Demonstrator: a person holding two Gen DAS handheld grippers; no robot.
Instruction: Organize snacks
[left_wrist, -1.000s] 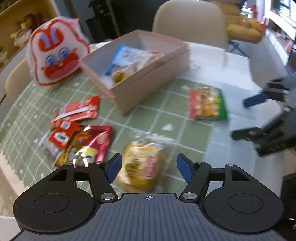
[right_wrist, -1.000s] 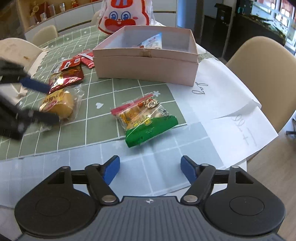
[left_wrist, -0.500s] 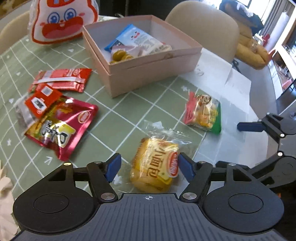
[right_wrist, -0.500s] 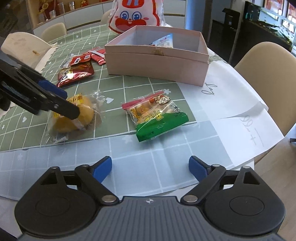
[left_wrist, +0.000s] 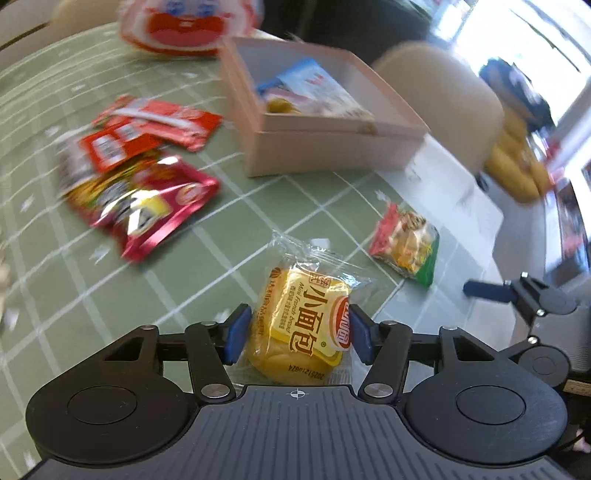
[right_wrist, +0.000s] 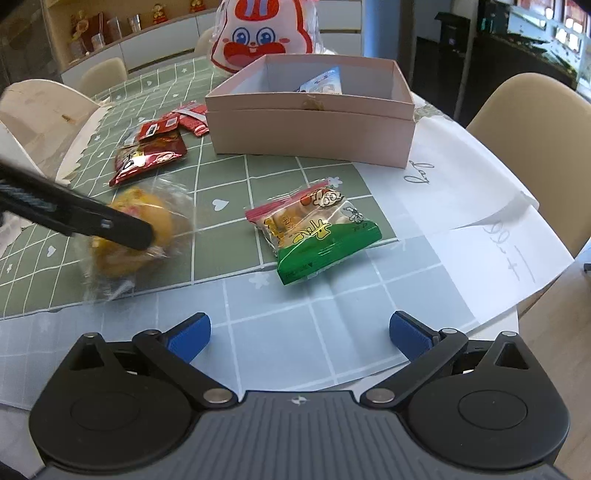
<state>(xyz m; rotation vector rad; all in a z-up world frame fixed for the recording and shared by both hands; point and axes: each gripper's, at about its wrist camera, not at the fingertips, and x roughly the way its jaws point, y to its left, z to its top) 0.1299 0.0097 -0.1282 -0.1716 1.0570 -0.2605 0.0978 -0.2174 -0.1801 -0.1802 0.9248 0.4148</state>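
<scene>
Left gripper (left_wrist: 297, 334) jaws just closing; pads now flank bread packet (left_wrist: 303, 325) on tablecloth (left_wrist: 184, 258), apparently touching. Right gripper (right_wrist: 299, 332) just opened wide, empty. Likely next: lift packet to box (left_wrist: 332, 147).

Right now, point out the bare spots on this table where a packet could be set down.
Bare: the pale blue cloth between the right claw and the green-edged packet; the white paper right of the pink box. Crowded: the red packets left of the box, and the bread packet between the left claw's fingers.
</scene>
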